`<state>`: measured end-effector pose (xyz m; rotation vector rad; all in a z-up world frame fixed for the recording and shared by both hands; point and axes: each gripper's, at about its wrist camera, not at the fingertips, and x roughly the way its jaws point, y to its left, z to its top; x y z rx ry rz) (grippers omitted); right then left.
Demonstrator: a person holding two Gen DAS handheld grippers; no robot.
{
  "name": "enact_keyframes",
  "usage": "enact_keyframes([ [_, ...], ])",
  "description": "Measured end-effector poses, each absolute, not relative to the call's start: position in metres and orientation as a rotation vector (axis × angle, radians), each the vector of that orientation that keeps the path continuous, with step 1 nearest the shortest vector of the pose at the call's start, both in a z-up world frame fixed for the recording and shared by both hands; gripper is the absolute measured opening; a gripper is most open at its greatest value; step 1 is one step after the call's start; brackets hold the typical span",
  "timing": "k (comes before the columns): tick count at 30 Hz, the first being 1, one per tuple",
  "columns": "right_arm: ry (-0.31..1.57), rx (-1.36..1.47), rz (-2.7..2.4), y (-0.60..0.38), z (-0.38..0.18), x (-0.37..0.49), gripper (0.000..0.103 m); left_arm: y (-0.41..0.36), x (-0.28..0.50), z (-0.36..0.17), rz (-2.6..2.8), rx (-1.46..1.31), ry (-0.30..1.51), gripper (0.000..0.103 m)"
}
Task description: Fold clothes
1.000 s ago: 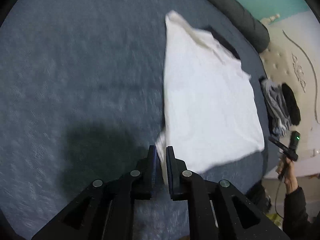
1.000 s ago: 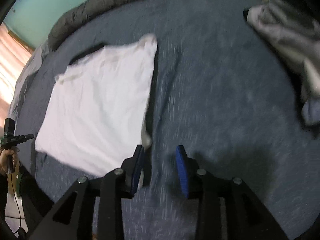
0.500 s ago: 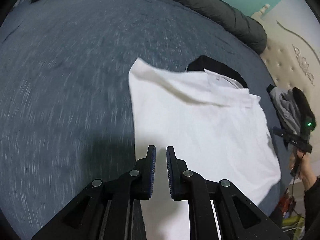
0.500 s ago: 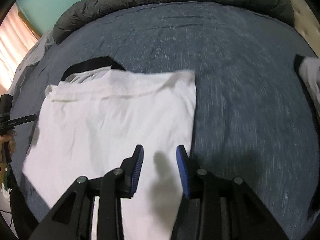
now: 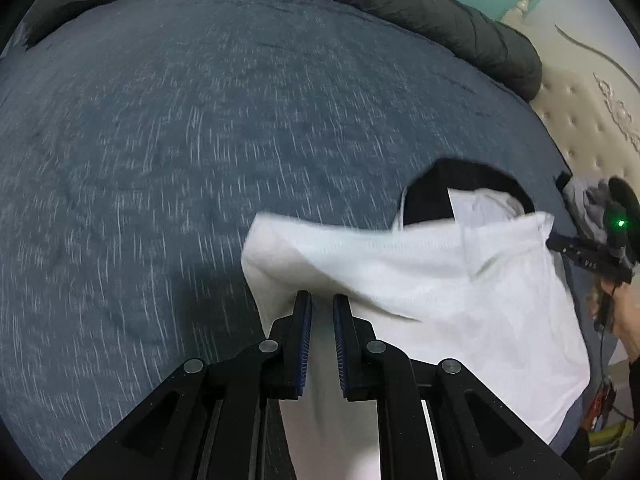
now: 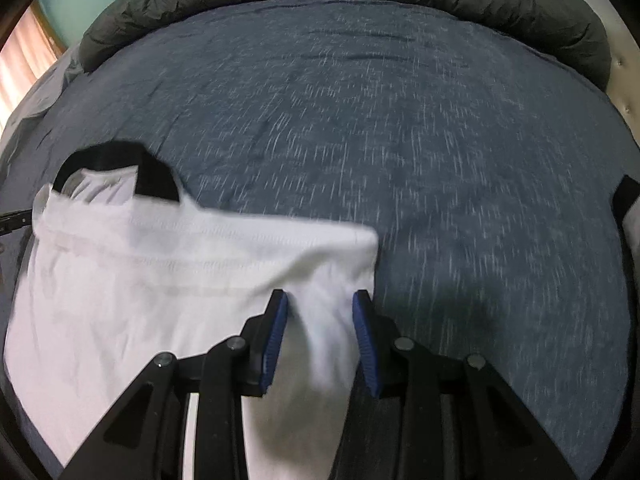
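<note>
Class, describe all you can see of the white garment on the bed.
The white garment looks like soft knit cloth, lying mostly flat on the blue-grey bedspread. Its far edge is folded over into a thick band; a black piece shows at that end. The right gripper stands open with a raised ridge of cloth between its fingers; the left gripper, jaws narrowly parted, is over the opposite corner.

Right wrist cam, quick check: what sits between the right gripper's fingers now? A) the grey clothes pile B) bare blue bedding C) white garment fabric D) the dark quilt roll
C: in the right wrist view the right gripper stands open, with a strip of the white garment running between its blue pads; the blue bedding lies beyond.
</note>
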<state>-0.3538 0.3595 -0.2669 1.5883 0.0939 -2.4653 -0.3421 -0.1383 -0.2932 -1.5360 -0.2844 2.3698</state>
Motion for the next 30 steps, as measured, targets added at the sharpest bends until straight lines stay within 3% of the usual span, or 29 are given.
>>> enact_keyframes([
  [7,0.142,1.611,-2.610,0.367,-0.269,-0.384,0.034,-0.160,-0.369,-0.294,2.435,-1.535,-0.405,0.012],
  [12,-0.117,1.598,-2.651,0.400,-0.262,-0.387,0.034,-0.176,-0.370,-0.286,2.502,-1.498,-0.482,0.012],
  [13,-0.138,1.584,-2.646,0.404,-0.260,-0.385,0.034,-0.178,-0.369,-0.283,2.514,-1.489,-0.477,0.015],
  [14,-0.158,1.569,-2.636,0.407,-0.258,-0.383,0.036,-0.180,-0.367,-0.280,2.517,-1.479,-0.476,0.024],
  [15,-0.195,1.544,-2.621,0.411,-0.256,-0.379,0.044,-0.181,-0.364,-0.277,2.510,-1.467,-0.482,0.035],
  [17,-0.259,1.487,-2.604,0.419,-0.251,-0.371,0.058,-0.185,-0.354,-0.275,2.487,-1.450,-0.497,0.045],
  [28,-0.131,1.522,-2.516,0.399,-0.267,-0.367,0.057,-0.181,-0.341,-0.296,2.415,-1.482,-0.429,0.045],
  [30,-0.092,1.537,-2.504,0.391,-0.272,-0.367,0.038,-0.182,-0.341,-0.298,2.412,-1.471,-0.430,0.044],
])
